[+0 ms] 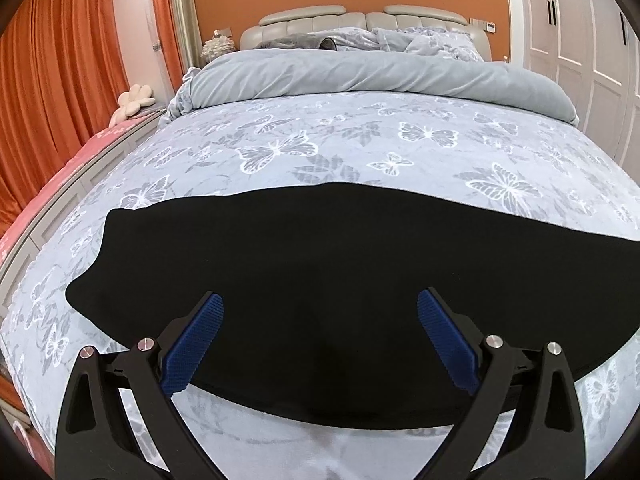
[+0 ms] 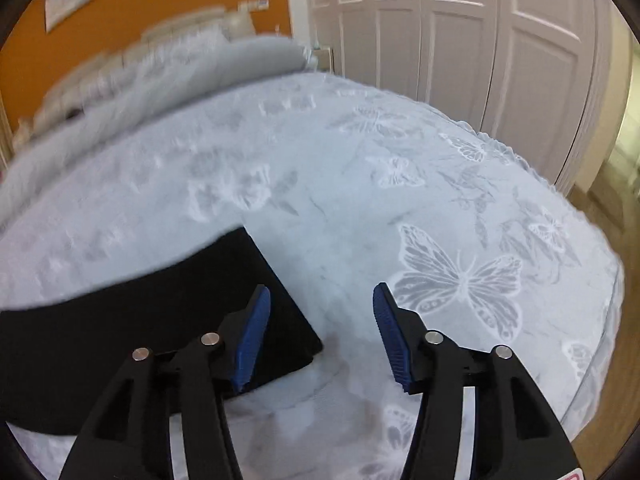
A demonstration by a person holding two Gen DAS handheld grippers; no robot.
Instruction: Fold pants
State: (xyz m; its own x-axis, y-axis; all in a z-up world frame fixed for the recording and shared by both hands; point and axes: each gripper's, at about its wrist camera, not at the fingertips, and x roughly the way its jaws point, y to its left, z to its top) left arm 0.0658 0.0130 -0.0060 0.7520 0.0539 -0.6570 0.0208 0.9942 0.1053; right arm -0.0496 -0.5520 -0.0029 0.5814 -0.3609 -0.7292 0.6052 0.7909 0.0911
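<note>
Black pants [image 1: 340, 272] lie flat across the bed [image 1: 360, 140], both grippers empty above them.
The left gripper [image 1: 320, 312] hovers over the pants' near edge, fingers wide apart. The right gripper [image 2: 322, 300] hangs over the pants' [image 2: 140, 320] end corner and the butterfly sheet, fingers also wide, holding nothing.
</note>
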